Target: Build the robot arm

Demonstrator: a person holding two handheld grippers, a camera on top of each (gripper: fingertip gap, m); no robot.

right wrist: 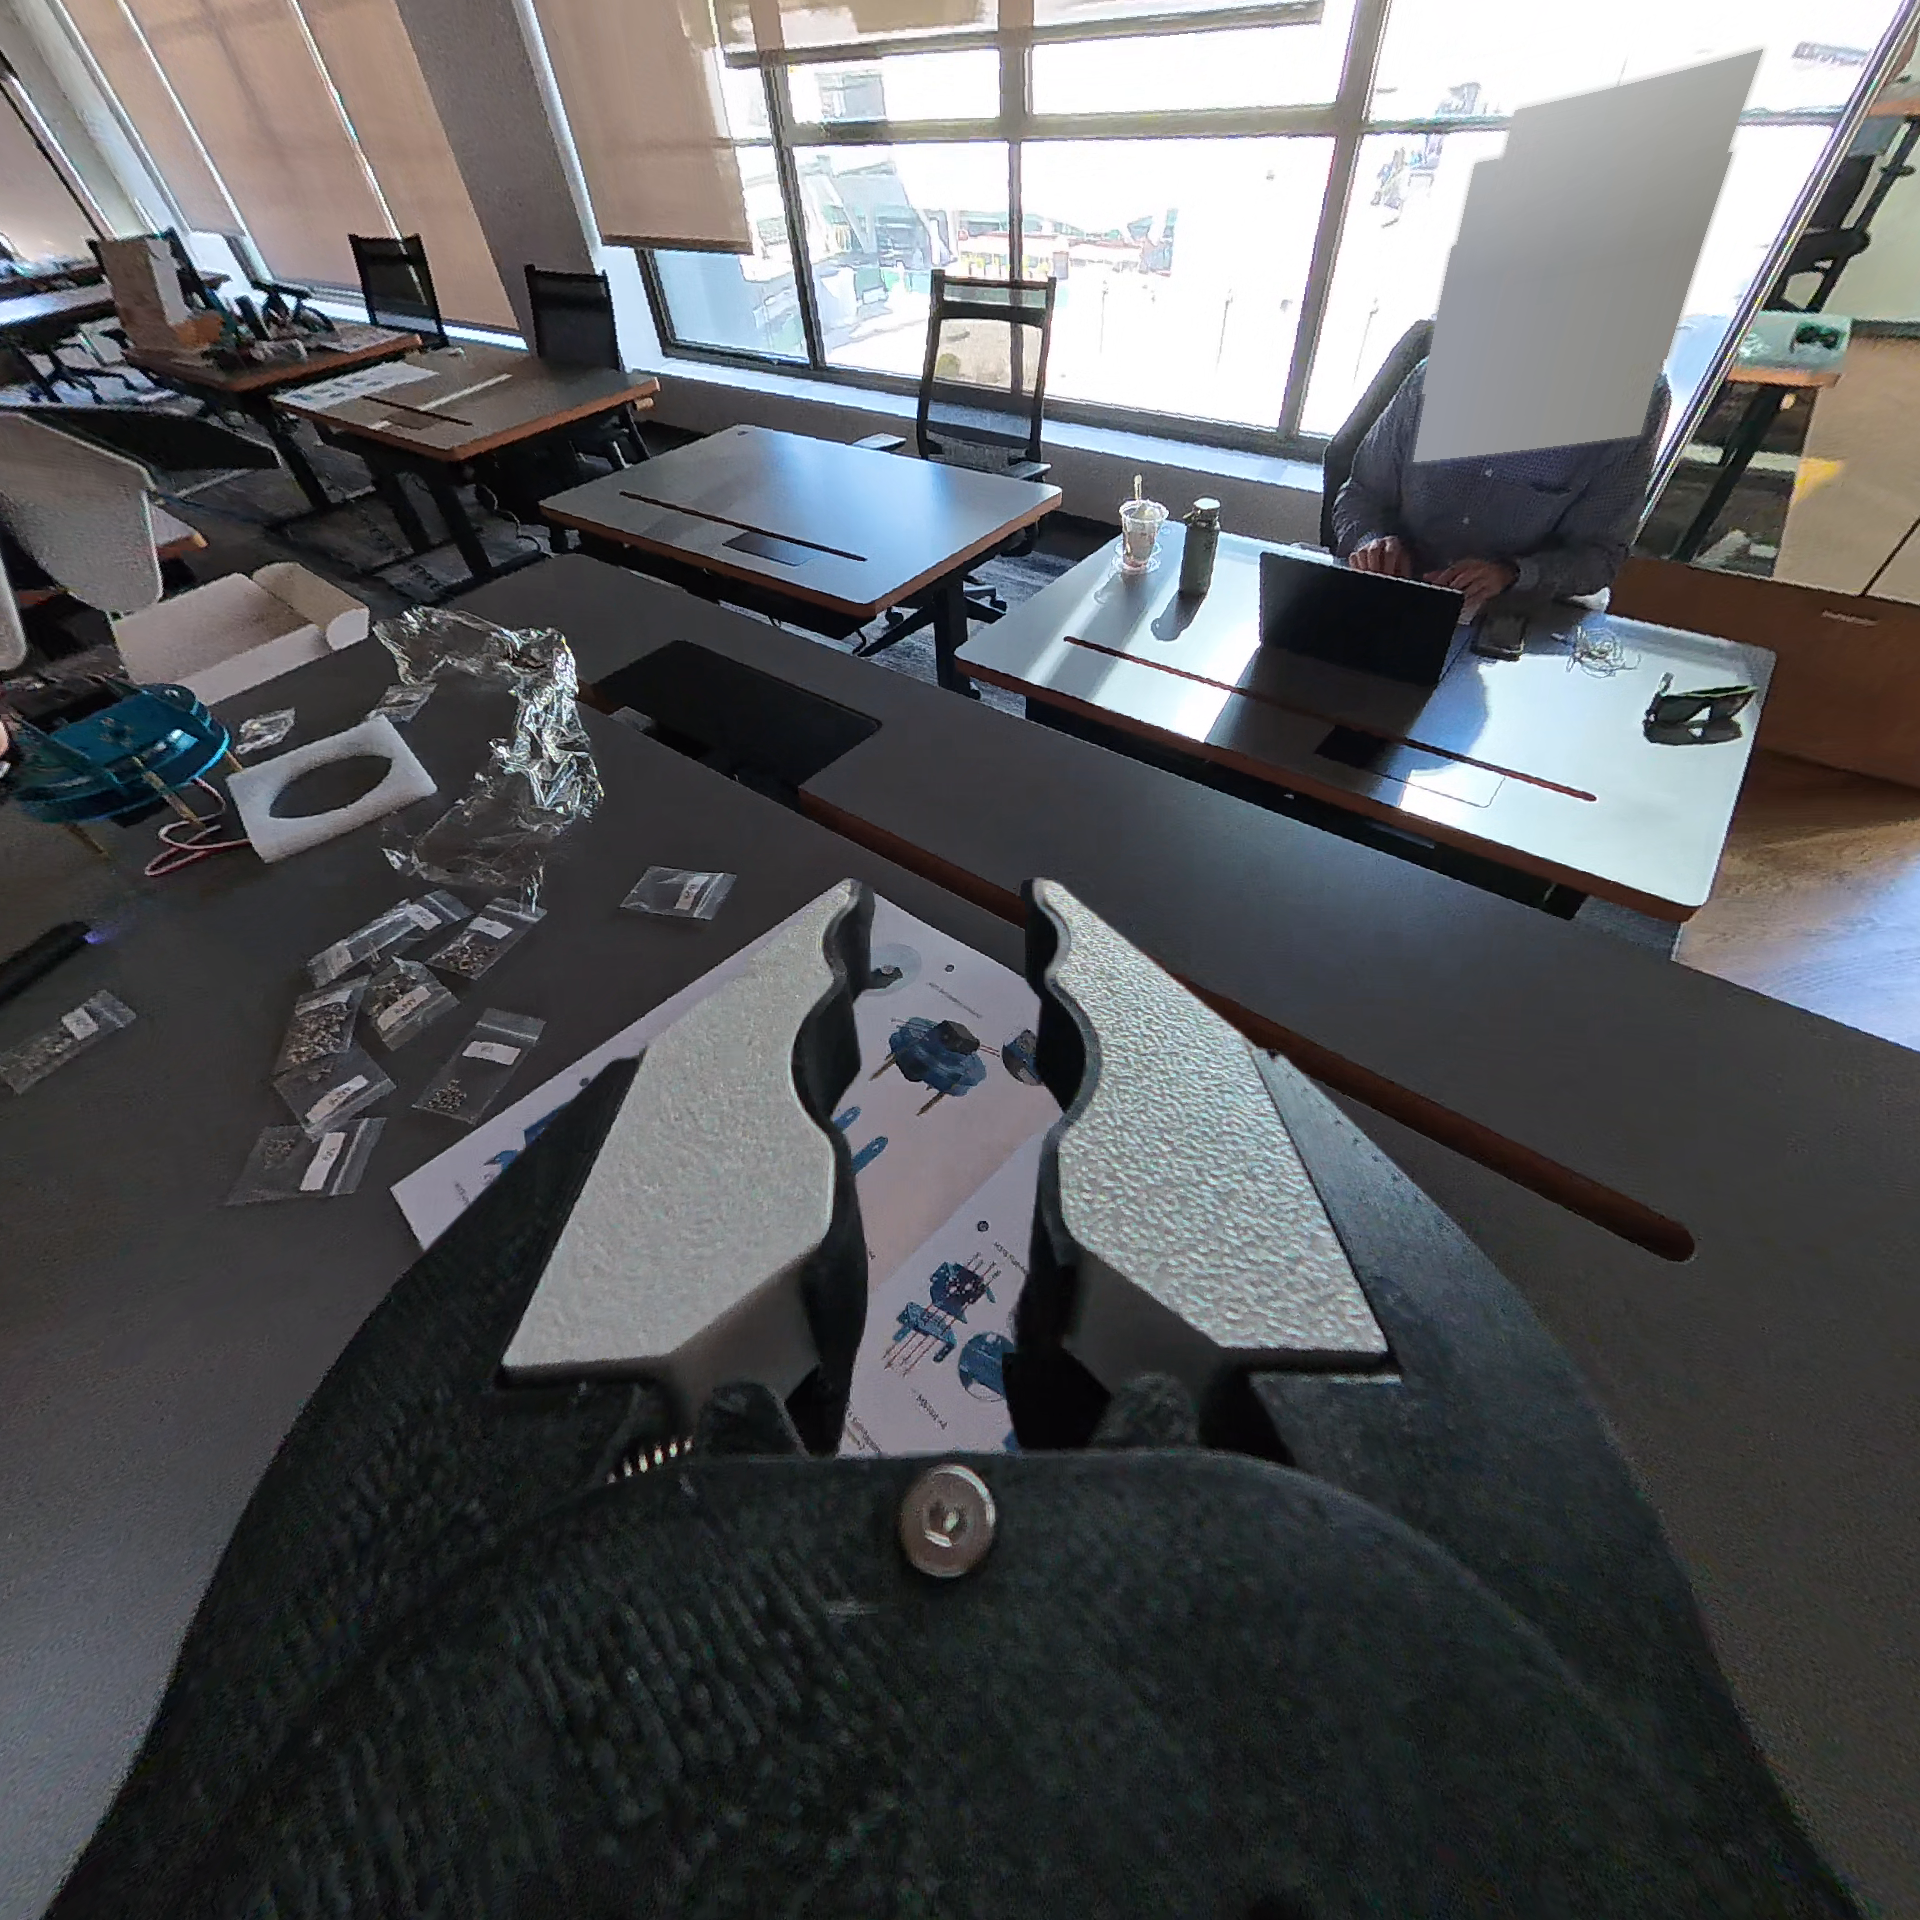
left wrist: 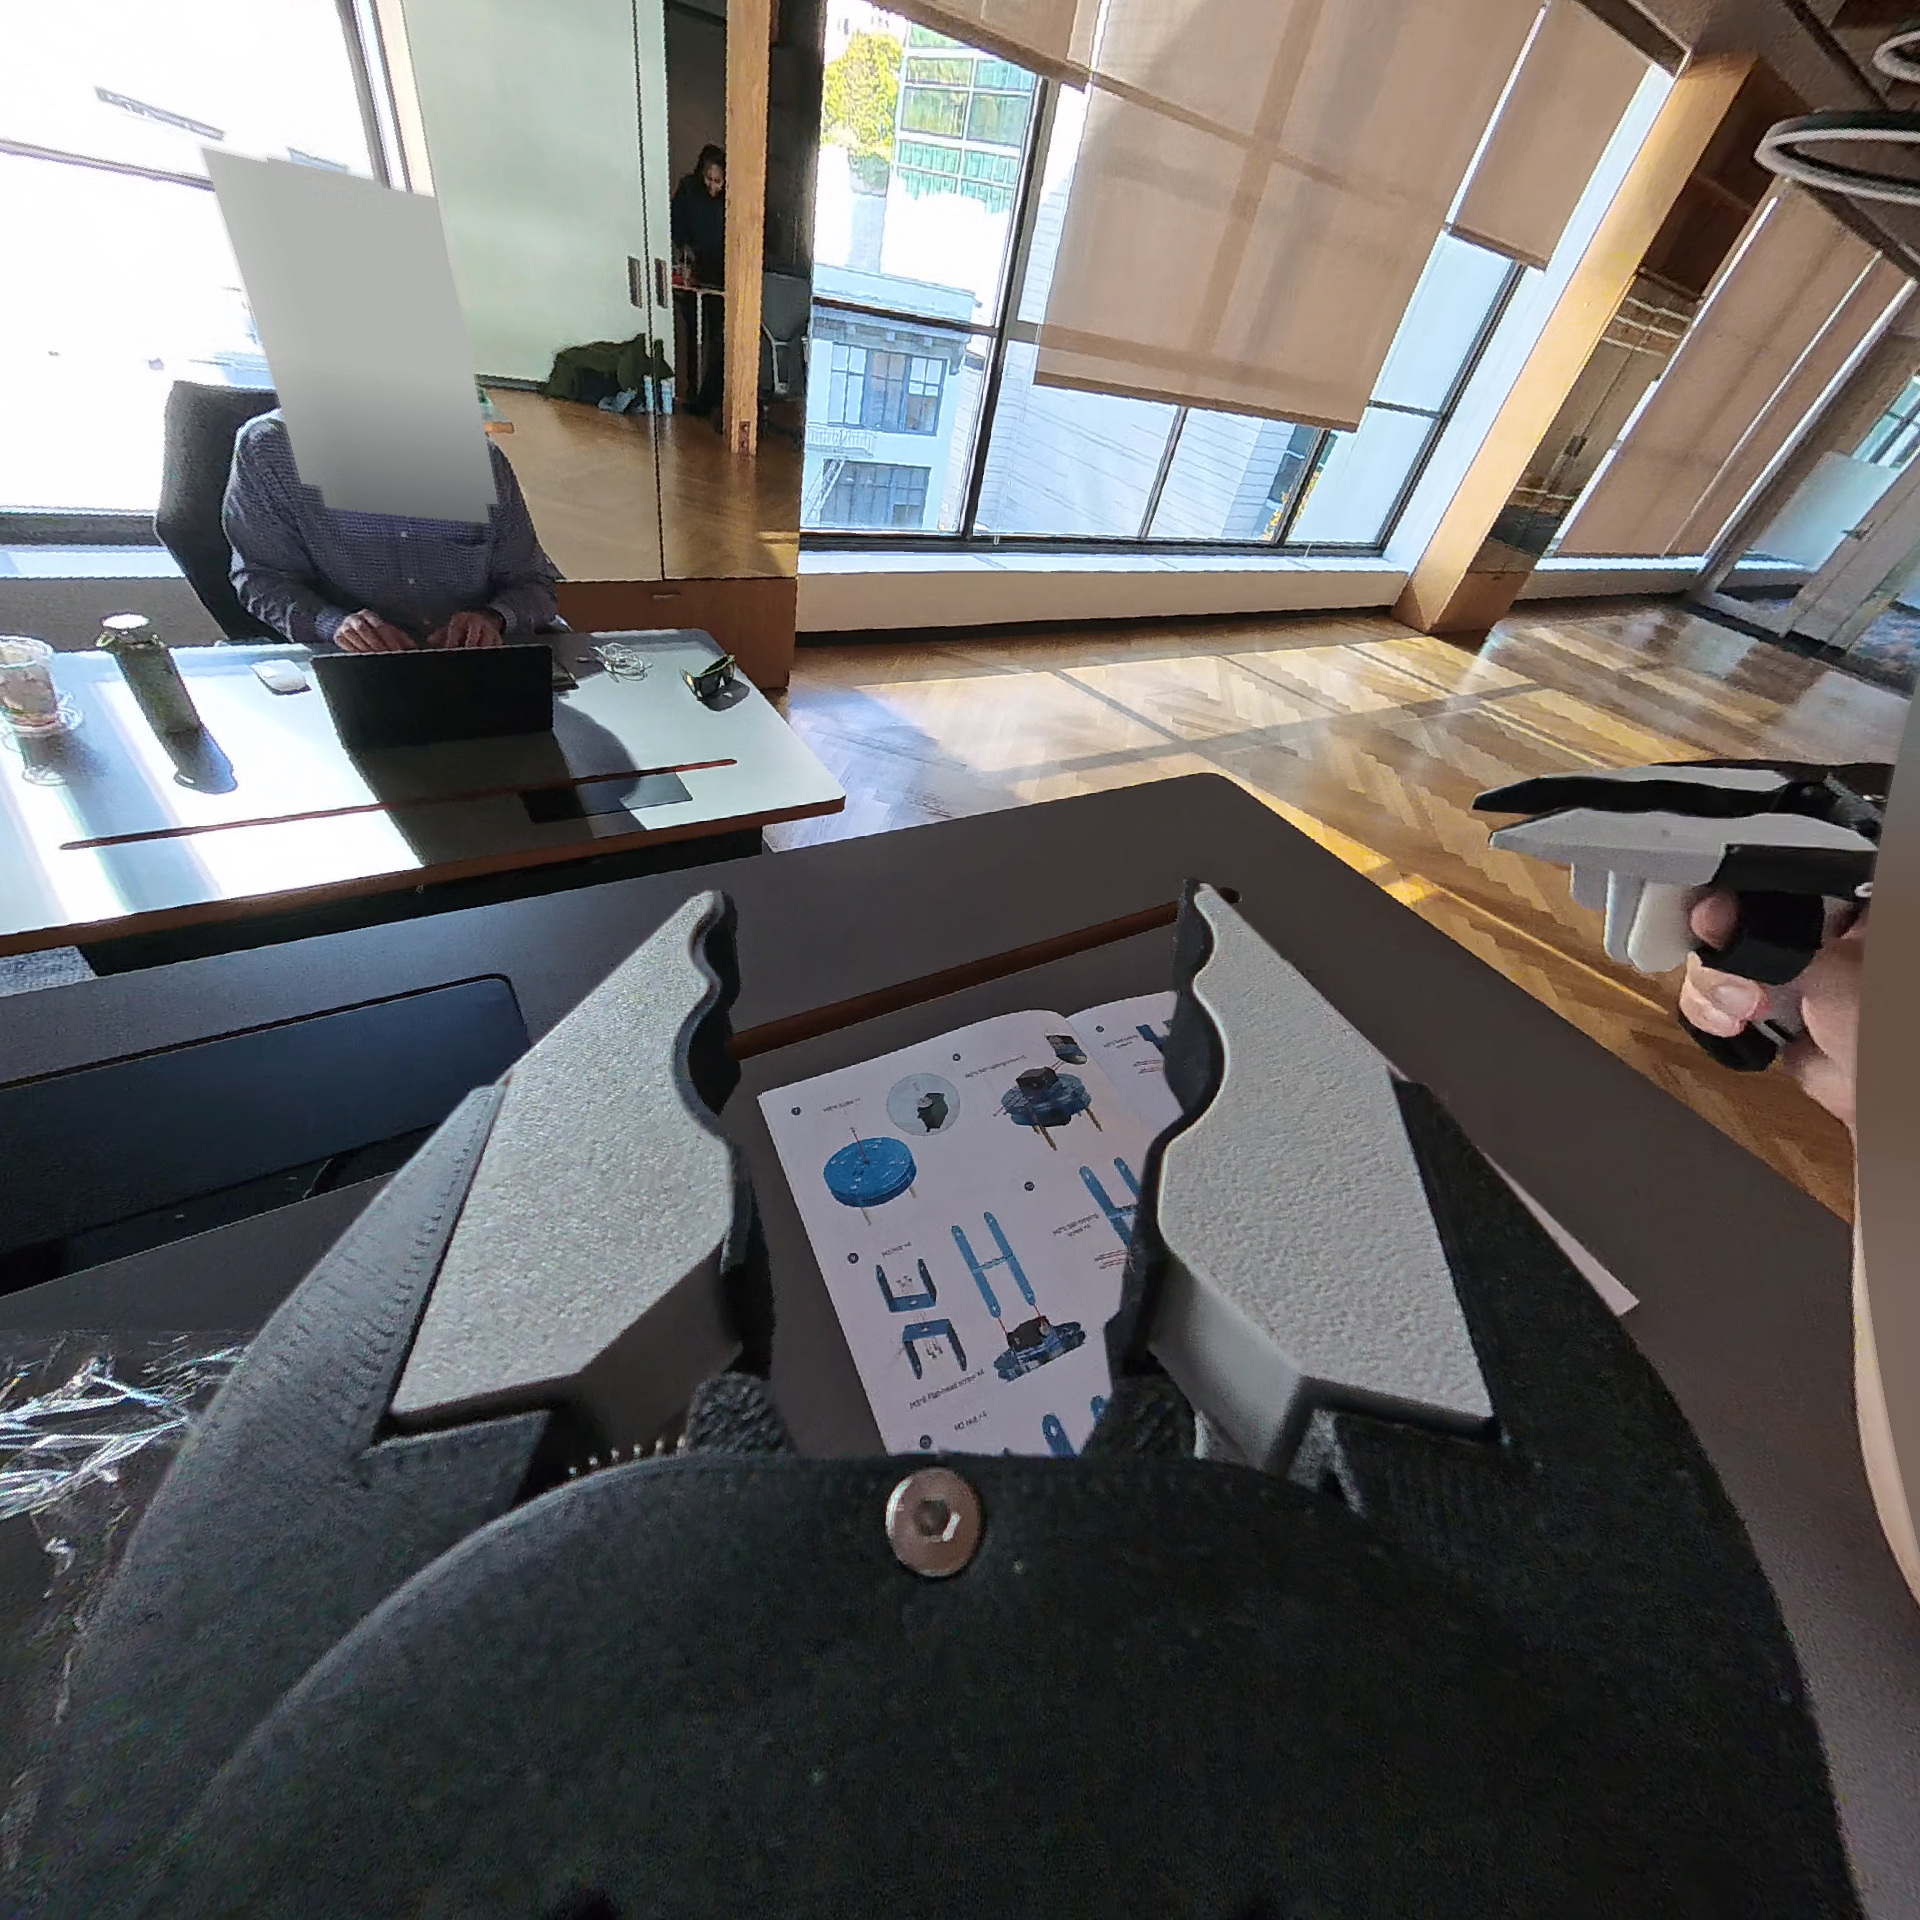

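Observation:
My left gripper is open and empty, hovering over a printed instruction sheet with blue part drawings that lies flat on the dark table. My right gripper is open with a narrower gap and empty, above the same sheet. In the left wrist view the right gripper is held by a hand at the right edge, above the table's right side. Several small clear bags of hardware lie left of the sheet.
Crumpled clear wrap, a white foam piece with an oval hole, a blue round acrylic assembly and a white box sit at the table's left. A person works at a laptop on the neighbouring desk.

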